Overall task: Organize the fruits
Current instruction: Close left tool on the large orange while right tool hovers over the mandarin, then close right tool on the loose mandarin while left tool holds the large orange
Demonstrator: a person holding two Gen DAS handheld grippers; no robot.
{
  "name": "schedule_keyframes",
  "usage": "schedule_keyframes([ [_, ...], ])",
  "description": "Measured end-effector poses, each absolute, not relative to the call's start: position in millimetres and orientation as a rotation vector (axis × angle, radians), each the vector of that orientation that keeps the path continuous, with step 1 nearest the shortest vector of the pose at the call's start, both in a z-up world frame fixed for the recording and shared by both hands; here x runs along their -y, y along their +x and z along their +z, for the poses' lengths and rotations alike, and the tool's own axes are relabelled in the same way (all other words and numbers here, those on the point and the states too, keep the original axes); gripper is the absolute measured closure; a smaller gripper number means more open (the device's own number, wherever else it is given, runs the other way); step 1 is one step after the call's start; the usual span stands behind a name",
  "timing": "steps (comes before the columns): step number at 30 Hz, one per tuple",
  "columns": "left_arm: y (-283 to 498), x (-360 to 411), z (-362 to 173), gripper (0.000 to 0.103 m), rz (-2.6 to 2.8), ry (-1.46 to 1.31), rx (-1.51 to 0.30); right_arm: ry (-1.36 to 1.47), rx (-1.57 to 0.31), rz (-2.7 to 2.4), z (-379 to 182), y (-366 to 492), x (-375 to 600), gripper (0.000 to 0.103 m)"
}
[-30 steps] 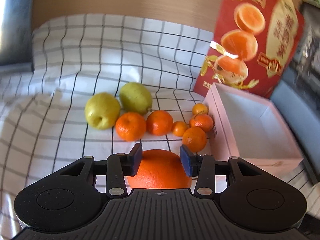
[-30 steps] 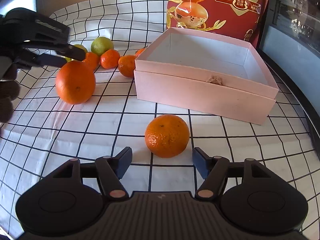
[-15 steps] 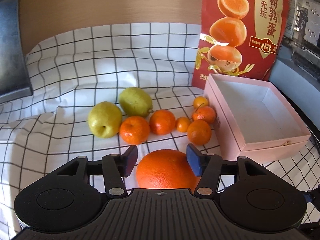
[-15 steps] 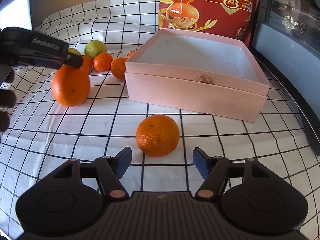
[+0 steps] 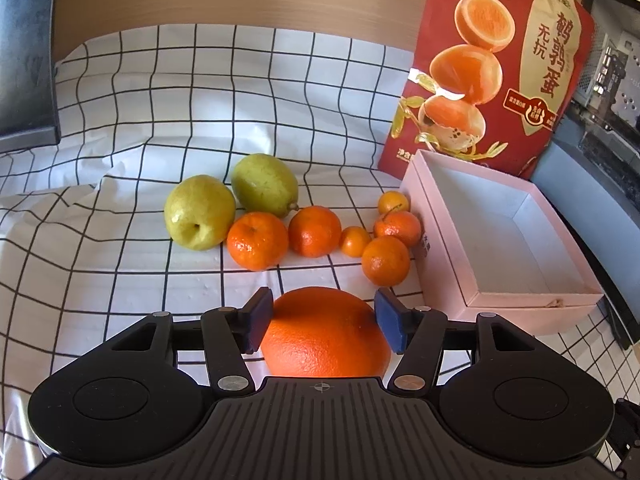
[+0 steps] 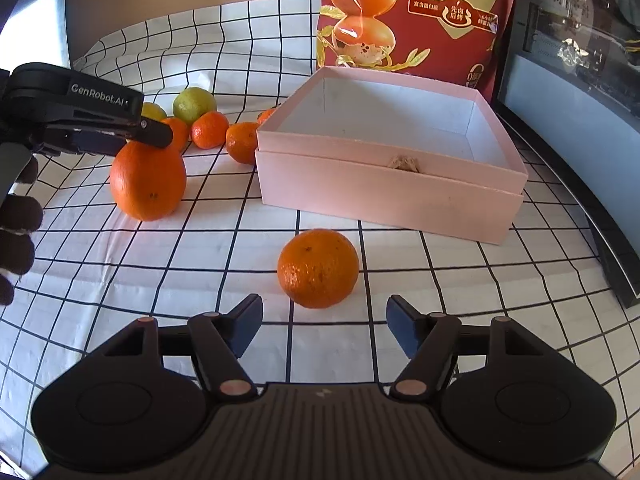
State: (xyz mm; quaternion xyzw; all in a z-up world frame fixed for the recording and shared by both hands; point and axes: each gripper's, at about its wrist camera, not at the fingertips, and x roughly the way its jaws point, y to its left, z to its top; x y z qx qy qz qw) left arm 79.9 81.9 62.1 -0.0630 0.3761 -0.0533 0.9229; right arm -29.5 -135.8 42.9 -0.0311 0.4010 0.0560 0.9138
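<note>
The left gripper (image 5: 325, 322) has its blue-padded jaws spread around a big orange (image 5: 326, 334) with a pebbled, glossy rind; the pads sit close to its sides, but it can't be told whether they touch. In the right wrist view that orange (image 6: 148, 184) rests on the checked cloth (image 6: 200, 248) at middle left, under the black finger. The right gripper (image 6: 324, 330) is spread wide with nothing between its pads; a rough-skinned mandarin (image 6: 319, 268) lies just ahead of them at frame center, with bare cloth all round it. The pink cardboard box (image 5: 440, 256), square with matte straight walls and a white inside, sits right of center in the left wrist view with small mandarins (image 5: 386, 260) crowded against its left wall. Two smooth yellow-green pears (image 5: 200, 218) lie further left. A shiny red printed bag (image 5: 488, 64) stands upright behind the box. The cloth is soft and wrinkled toward the upper left.
</note>
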Motion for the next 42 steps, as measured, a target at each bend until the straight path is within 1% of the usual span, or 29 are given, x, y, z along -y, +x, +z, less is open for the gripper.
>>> schedule_keyframes([
  [4, 75, -74, 64, 0.041, -0.126, -0.077, -0.781, -0.065, -0.821, 0.115, 44, -31, 137, 0.033],
  [6, 73, -75, 65, 0.037, -0.152, -0.076, -0.776, -0.063, -0.818, 0.114, 44, -31, 138, 0.032],
  [7, 71, -77, 66, 0.037, -0.175, -0.096, -0.769, -0.062, -0.818, 0.113, 44, -31, 138, 0.032],
  [11, 63, -89, 68, 0.043, -0.163, -0.15, -0.775, -0.058, -0.816, 0.115, 43, -29, 138, 0.032],
  [12, 61, -92, 67, 0.041, -0.146, -0.165, -0.778, -0.058, -0.815, 0.118, 43, -29, 138, 0.032],
  [18, 62, -103, 59, 0.037, -0.111, -0.336, -0.814, -0.061, -0.813, 0.135, 42, -26, 135, 0.032],
  [22, 66, -96, 56, 0.035, -0.109, -0.33, -0.8, -0.067, -0.812, 0.145, 42, -25, 133, 0.032],
  [29, 83, -85, 57, 0.035, -0.091, -0.288, -0.806, -0.093, -0.829, 0.149, 37, -19, 131, 0.032],
  [33, 96, -90, 58, 0.033, -0.073, -0.339, -0.858, -0.111, -0.805, 0.151, 41, -19, 131, 0.031],
  [36, 102, -92, 57, 0.028, -0.076, -0.384, -0.922, -0.104, -0.799, 0.147, 42, -19, 134, 0.031],
  [38, 103, -91, 52, 0.027, -0.1, -0.429, -0.977, -0.093, -0.799, 0.142, 43, -18, 137, 0.031],
  [42, 102, -83, 47, 0.025, -0.136, -0.381, -0.952, -0.078, -0.799, 0.134, 42, -17, 141, 0.031],
])
